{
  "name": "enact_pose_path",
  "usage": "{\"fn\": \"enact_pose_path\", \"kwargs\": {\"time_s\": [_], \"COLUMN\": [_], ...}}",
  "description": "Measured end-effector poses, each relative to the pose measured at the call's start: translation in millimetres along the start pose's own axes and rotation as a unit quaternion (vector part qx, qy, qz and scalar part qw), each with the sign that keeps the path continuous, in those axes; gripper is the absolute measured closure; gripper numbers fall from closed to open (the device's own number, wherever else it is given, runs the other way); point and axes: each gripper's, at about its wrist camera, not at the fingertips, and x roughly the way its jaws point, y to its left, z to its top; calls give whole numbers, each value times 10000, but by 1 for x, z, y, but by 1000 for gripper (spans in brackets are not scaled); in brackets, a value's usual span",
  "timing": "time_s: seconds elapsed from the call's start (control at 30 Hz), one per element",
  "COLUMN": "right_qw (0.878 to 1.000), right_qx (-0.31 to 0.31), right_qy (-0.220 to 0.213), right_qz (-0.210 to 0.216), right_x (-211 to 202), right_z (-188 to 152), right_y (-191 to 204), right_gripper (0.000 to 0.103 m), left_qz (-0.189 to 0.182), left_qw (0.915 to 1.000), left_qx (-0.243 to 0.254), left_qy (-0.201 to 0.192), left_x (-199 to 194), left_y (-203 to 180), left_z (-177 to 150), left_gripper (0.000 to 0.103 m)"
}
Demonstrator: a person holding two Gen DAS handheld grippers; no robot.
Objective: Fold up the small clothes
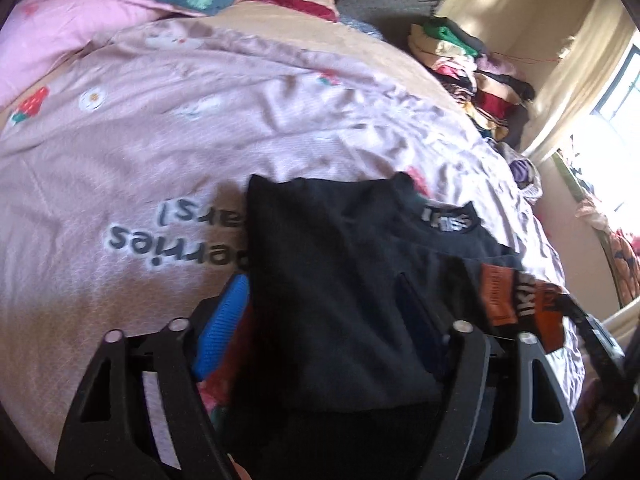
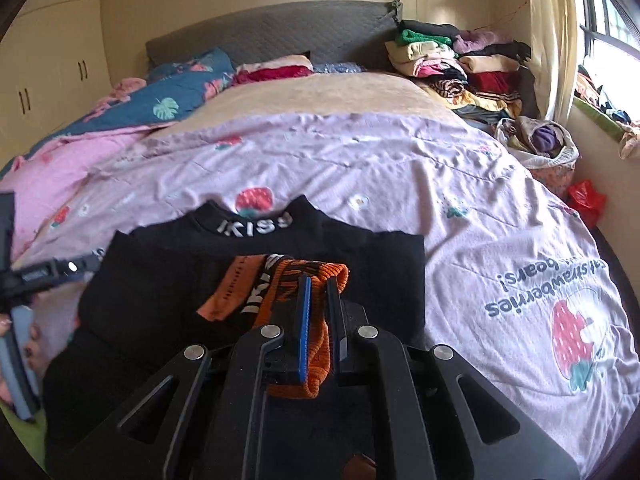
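Black top (image 2: 280,272) w/ white "IKISS" lettering on its collar lies on the pink strawberry sheet (image 2: 400,168), spread directly ahead of both tongs, collar at the far end.

R gripper (image 2: 320,280): jaws together, clamped on the orange-and-black striped cuff (image 2: 316,360) of the top's sleeve. Fabric is pinched between the blue pads and bunches out below them, sitting over the black body of the top.

L gripper (image 1: 320,300): jaws apart, w/ a folded black part of the top between them. L blue pad (image 1: 220,328) stands clear of the cloth on its side; R pad is at the fabric edge, can't tell if touching. No squeeze visible. In the L wrist view the orange cuff shows just to the R of the L tongs.

In the R wrist view the L tool and fingers (image 2: 32,344) of the hand holding it show at far L, beside the top's edge.

Beyond both tongs: pile of folded clothes (image 2: 460,68) at far R by the grey headboard (image 2: 260,32); blue leaf-print bedding (image 2: 176,96) far L.
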Motion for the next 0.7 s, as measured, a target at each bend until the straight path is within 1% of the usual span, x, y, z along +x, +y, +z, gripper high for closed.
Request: {"fn": "enact_pose_path", "kwargs": {"time_s": [0.07,0.13,0.17,0.23,0.3,0.37,0.43,0.5,0.53,0.6,0.63,0.7], "right_qw": [10000,9999,9999,9997,9994,9991,9991,9992,9992,9991,9985,9974], "right_qx": [40,70,71,77,64,181,286,316,289,172,112,117], "right_qy": [31,71,82,103,73,107,99,211,293,390,503,631], "right_qz": [-19,-74,-106,-205,-341,-363,-282,-94,5,71,160,330], "right_x": [1,4,5,6,5,3,1,4,7,13,17,23], "right_z": [-3,-5,-6,-6,-6,-6,-5,-6,-7,-9,-11,-14], "right_y": [-1,-2,-2,-4,-6,-11,-14,-11,-7,4,11,20], "right_gripper": [96,96,96,96,97,97,96,96,96,95,94,87], "left_qz": [-118,-223,-214,-221,-76,-32,-23,-18,-17,-15,-20,-36], "left_qw": [9999,9992,9986,9977,9967,9961,9957,9954,9953,9951,9950,9949], "left_qx": [73,251,367,444,536,583,636,655,662,688,691,693], "left_qy": [59,223,317,469,612,660,667,694,700,714,717,731], "left_x": [2,10,16,25,34,38,39,40,40,41,40,39], "left_y": [-9,-22,-28,-33,-35,-35,-36,-35,-35,-34,-34,-33], "left_z": [-2,-7,-10,-16,-22,-24,-25,-26,-26,-27,-28,-28], "left_gripper": [45,48,48,48,48,48,48,48,48,48,48,48]}}
